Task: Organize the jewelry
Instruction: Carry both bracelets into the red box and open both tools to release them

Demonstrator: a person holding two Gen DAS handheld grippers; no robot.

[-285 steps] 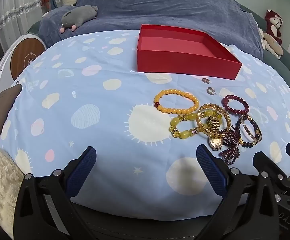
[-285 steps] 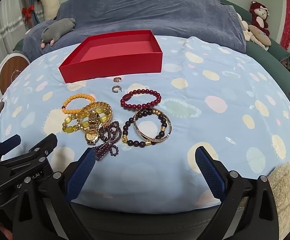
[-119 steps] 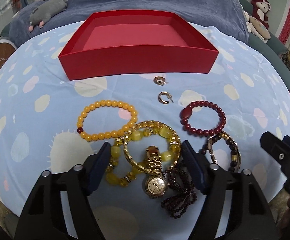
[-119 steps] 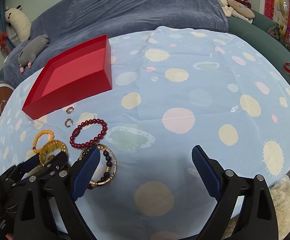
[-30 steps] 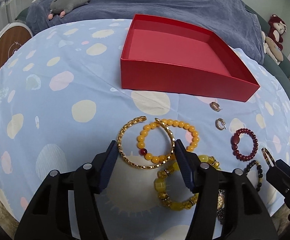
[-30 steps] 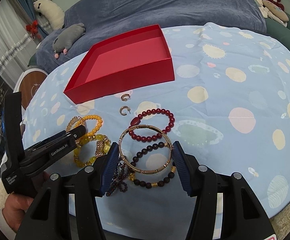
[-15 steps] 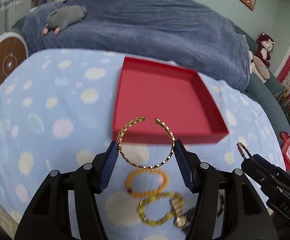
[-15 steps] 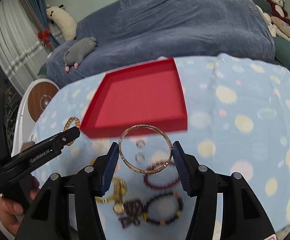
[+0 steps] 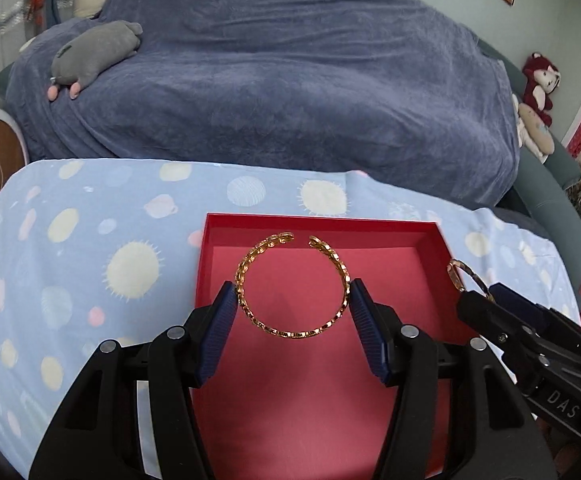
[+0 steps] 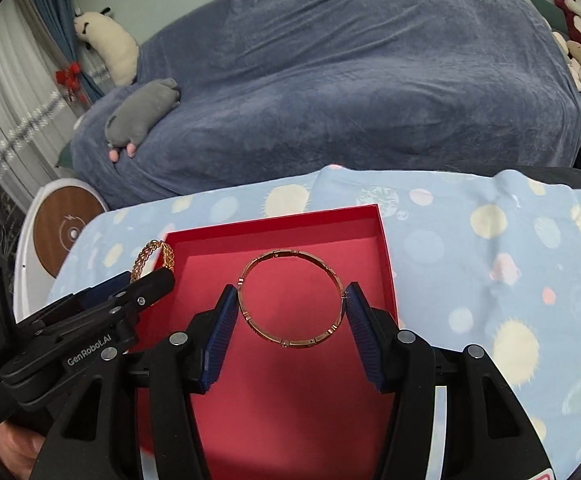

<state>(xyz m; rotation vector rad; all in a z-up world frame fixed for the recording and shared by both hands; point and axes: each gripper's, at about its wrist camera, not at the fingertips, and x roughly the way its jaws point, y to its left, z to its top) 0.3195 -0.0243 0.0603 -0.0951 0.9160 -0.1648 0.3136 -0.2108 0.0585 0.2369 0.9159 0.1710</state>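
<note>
Dotted cloth point(image 9: 70, 280), red tray point(image 9: 430, 240), chain-link bangle point(image 9: 290, 334)

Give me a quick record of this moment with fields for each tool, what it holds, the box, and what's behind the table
left tool: shut on open chain bangle, held above box
right tool: shut on closed link bangle, held above box
box: red, shallow, open; no jewelry seen on the floor in view
table cover: light blue, spotted
behind: blue blanket, grey plush
</note>
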